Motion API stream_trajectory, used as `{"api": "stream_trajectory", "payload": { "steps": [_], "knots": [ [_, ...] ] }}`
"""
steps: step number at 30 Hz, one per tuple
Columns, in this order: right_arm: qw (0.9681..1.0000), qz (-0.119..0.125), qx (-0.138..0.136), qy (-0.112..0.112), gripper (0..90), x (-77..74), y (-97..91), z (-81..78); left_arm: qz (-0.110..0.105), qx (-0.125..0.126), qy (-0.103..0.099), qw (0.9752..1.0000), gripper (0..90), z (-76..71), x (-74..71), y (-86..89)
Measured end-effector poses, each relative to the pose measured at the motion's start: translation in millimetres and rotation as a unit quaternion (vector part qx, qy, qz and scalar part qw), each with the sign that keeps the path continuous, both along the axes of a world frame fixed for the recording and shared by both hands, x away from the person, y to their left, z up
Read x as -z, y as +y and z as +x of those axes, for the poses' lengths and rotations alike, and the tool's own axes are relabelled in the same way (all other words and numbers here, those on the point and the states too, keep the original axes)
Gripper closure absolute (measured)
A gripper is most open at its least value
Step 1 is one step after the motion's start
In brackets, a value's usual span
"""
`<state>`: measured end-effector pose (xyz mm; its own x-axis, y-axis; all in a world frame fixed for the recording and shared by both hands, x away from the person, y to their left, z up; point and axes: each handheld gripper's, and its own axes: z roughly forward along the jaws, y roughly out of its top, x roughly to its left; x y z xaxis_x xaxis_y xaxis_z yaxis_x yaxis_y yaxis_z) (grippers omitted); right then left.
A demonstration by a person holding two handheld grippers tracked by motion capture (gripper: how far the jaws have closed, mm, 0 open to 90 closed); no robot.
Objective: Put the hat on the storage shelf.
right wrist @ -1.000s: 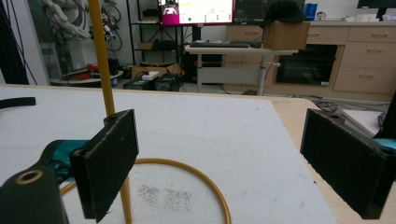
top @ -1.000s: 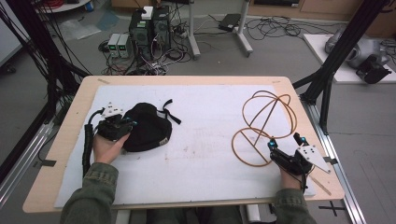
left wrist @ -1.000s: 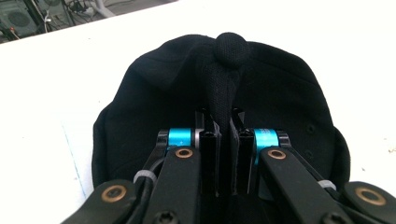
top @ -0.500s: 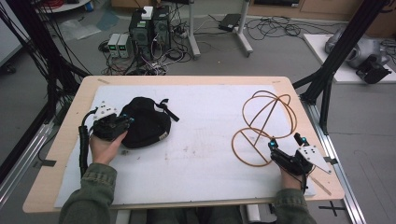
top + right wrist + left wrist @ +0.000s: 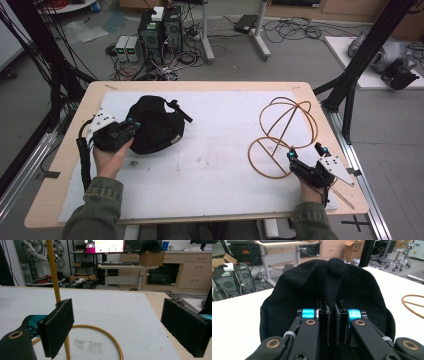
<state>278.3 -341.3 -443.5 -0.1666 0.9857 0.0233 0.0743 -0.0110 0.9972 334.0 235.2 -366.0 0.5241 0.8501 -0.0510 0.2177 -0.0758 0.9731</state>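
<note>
Two handheld grippers over a white foam-topped table [image 5: 220,150], left gripper [image 5: 331,315] pinching a fold of soft black fabric cap [image 5: 155,125] at the table's left, right gripper [image 5: 306,152] gaping wide beside a thin golden wire-hoop stand [image 5: 285,130] at the table's right.

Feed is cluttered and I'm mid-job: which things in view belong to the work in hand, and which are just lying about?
In the job:
- black cap, pinched in the shut left gripper
- gold wire stand, by the open right gripper

Lying about:
- computer boxes on the floor
- cables on the floor
</note>
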Motion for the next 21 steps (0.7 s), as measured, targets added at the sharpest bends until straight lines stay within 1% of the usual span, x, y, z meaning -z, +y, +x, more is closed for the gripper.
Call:
{"api": "stream_trajectory", "payload": {
  "steps": [1,2,3,7,8,13,15,16,17,18,21],
  "knots": [
    [1.0,-0.001,0.0,0.0,10.6,0.1,0.0,0.2,-0.003,-0.002,-0.003,1.0,85.0,-0.7,-0.7,0.4],
    [1.0,0.001,-0.001,0.0,10.6,0.0,0.3,0.0,-0.012,-0.002,-0.01,0.9999,85.0,-3.0,-3.2,2.5],
    [1.0,0.001,-0.001,0.0,10.6,0.0,0.3,0.0,-0.012,-0.002,-0.01,0.9999,85.0,-3.0,-3.2,2.5],
    [1.0,-0.001,-0.001,-0.002,10.6,-0.4,-0.6,-0.3,-0.029,-0.003,-0.027,0.9992,85.0,-9.0,-8.8,4.6],
    [1.0,-0.001,-0.001,-0.003,10.6,-0.3,-0.7,-0.3,-0.029,-0.003,-0.027,0.9992,85.0,-9.0,-8.8,4.6],
    [1.0,0.0,0.0,-0.003,10.6,-0.5,-0.5,-0.3,-0.035,-0.001,-0.041,0.9985,85.0,-13.5,-15.6,3.0],
    [1.0,0.003,-0.002,-0.001,10.6,-0.5,0.2,-0.5,-0.043,0.001,-0.047,0.998,84.9,-14.7,-19.5,2.0],
    [1.0,0.0,-0.001,-0.002,10.6,-0.6,0.0,-0.4,-0.047,0.001,-0.053,0.9975,85.0,-15.1,-22.3,1.1],
    [1.0,0.002,-0.001,0.0,10.6,-0.7,0.5,-0.6,-0.044,0.002,-0.055,0.9975,84.9,-15.5,-24.8,0.6],
    [1.0,0.0,-0.002,-0.002,10.6,-0.6,0.3,-0.4,-0.047,0.003,-0.058,0.9972,84.9,-15.4,-26.9,-0.7],
    [1.0,-0.001,-0.002,-0.003,10.6,-0.7,0.5,-0.3,-0.046,0.009,-0.063,0.9969,84.9,-15.2,-33.6,-4.2]
  ]
}}
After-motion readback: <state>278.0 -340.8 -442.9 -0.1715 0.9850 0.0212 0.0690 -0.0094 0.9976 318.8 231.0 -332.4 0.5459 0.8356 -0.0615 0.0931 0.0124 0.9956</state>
